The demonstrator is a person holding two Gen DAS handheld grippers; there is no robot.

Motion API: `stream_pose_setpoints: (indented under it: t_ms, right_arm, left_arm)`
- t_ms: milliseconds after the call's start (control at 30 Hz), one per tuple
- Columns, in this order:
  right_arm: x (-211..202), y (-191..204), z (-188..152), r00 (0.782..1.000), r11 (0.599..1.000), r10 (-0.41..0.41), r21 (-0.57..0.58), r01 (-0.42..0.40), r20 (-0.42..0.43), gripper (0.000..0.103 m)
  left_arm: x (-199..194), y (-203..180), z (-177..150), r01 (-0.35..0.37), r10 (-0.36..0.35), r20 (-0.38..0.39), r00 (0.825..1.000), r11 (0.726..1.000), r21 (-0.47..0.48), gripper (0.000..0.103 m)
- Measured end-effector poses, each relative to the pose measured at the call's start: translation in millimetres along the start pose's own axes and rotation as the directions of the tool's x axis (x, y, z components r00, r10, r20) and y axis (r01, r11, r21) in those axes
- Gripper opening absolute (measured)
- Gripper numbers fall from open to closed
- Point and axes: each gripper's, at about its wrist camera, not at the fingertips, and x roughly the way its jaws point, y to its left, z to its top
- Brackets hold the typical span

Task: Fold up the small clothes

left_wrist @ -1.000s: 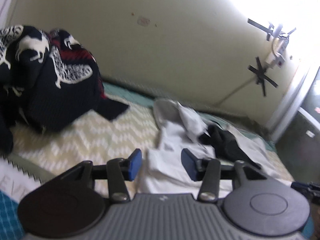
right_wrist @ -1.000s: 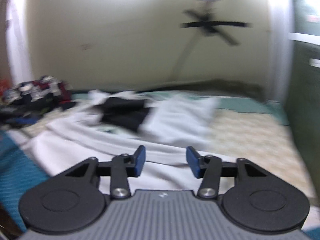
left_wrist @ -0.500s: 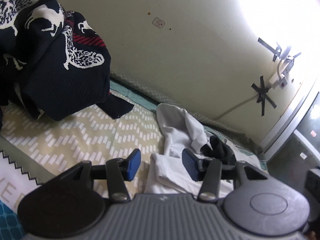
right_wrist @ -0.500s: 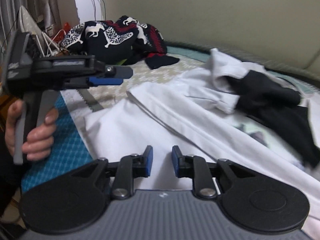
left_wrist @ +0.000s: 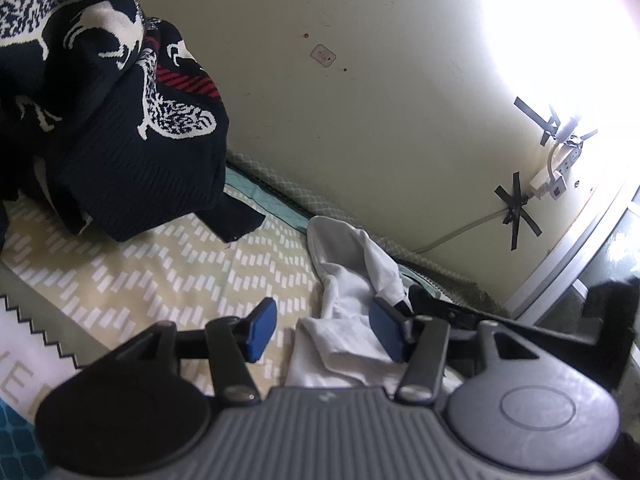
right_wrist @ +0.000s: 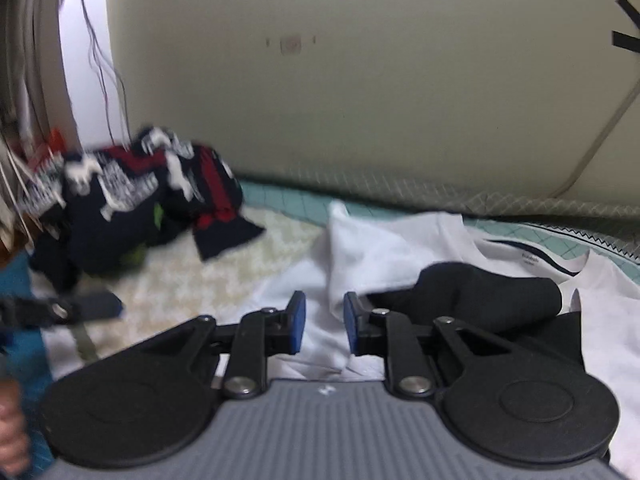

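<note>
A white shirt (right_wrist: 400,248) lies spread and rumpled on a bed, with a black garment (right_wrist: 480,292) lying on top of it near the collar. In the left wrist view the shirt (left_wrist: 344,280) is bunched into a heap close to the wall.

The left gripper (left_wrist: 323,330) hangs just over the near edge of the shirt. Its blue pads stand about halfway apart and have just been opening wider. A fold of white cloth lies in the gap between them, closer to the right pad (left_wrist: 386,334), but neither pad presses on it.

The right gripper (right_wrist: 321,322) is low over the shirt's near part. Its jaws have just been closing, and now only a narrow gap is left. White cloth shows through that gap, below the pads; the pads (right_wrist: 297,320) do not pinch it, so nothing is held.

Farther off, a dark patterned sweater (left_wrist: 100,120) is piled at the far left of the bed (left_wrist: 160,272), well apart from the shirt. The bed cover is pale yellow with white dashes. A cream wall (left_wrist: 360,100) runs behind the bed, with a cable (left_wrist: 460,232) taped to it.
</note>
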Motion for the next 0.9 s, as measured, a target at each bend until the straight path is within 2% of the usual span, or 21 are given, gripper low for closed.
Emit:
stream_pose_setpoints:
  t_ms: [67,133,267,333,400,433,500,567,600,667,700,800,900]
  right_arm:
    - [-11,6,-4,1.0,0.999,0.028,-0.02,-0.028,0.011,0.016]
    - [-17,17,-12,0.995,0.994,0.097,-0.048,-0.097,-0.015,0.019]
    - [-10,38,-33,0.951,0.959,0.262,-0.07,-0.276,-0.161,0.019]
    - [4,43,-37,0.93,0.948,0.296,-0.056,-0.314,-0.217,0.019]
    - [19,43,-33,0.937,0.955,0.272,-0.055,-0.291,-0.219,0.016]
    - [28,39,-28,0.943,0.96,0.261,-0.048,-0.276,-0.207,0.006]
    - [46,27,-12,0.961,0.977,0.209,-0.007,-0.214,-0.179,0.001]
    - [45,12,2,0.98,0.983,0.175,0.073,-0.169,-0.094,0.023]
    - [41,5,7,0.98,0.977,0.186,0.118,-0.177,-0.066,0.043]
    - [26,-12,12,0.972,0.951,0.234,0.212,-0.223,-0.027,0.04]
    - [18,-17,11,0.97,0.947,0.243,0.222,-0.233,-0.017,0.04]
    - [-11,-28,-6,0.979,0.963,0.202,0.183,-0.198,-0.003,0.04]
    - [-41,-44,-36,0.987,0.976,0.154,0.161,-0.146,-0.042,0.04]
  left_arm:
    - [0,1,0,0.003,-0.003,0.0,1.0,1.0,-0.005,0.052]
    - [0,1,0,0.002,-0.001,0.002,1.0,1.0,-0.009,0.052]
    - [-1,1,1,0.005,-0.004,0.011,1.0,1.0,-0.014,0.052]
    - [-3,1,1,0.004,-0.003,0.02,1.0,1.0,-0.008,0.052]
    - [-4,-1,0,-0.003,0.003,0.032,0.999,1.0,-0.002,0.053]
    - [-5,-1,1,-0.009,0.009,0.035,0.999,1.0,-0.001,0.054]
    - [-4,0,1,-0.024,0.024,0.038,0.999,1.0,0.001,0.054]
    - [-3,1,1,-0.033,0.033,0.034,0.999,0.999,-0.003,0.054]
    - [-3,1,1,-0.035,0.035,0.031,0.999,0.999,-0.005,0.054]
    - [-2,1,1,-0.033,0.033,0.022,0.999,0.999,-0.005,0.054]
    - [-1,1,1,-0.032,0.032,0.019,0.999,0.999,-0.003,0.054]
    - [0,-1,0,-0.02,0.02,0.009,1.0,1.0,0.007,0.054]
    - [3,-4,-2,0.01,-0.01,-0.014,1.0,1.0,0.021,0.054]
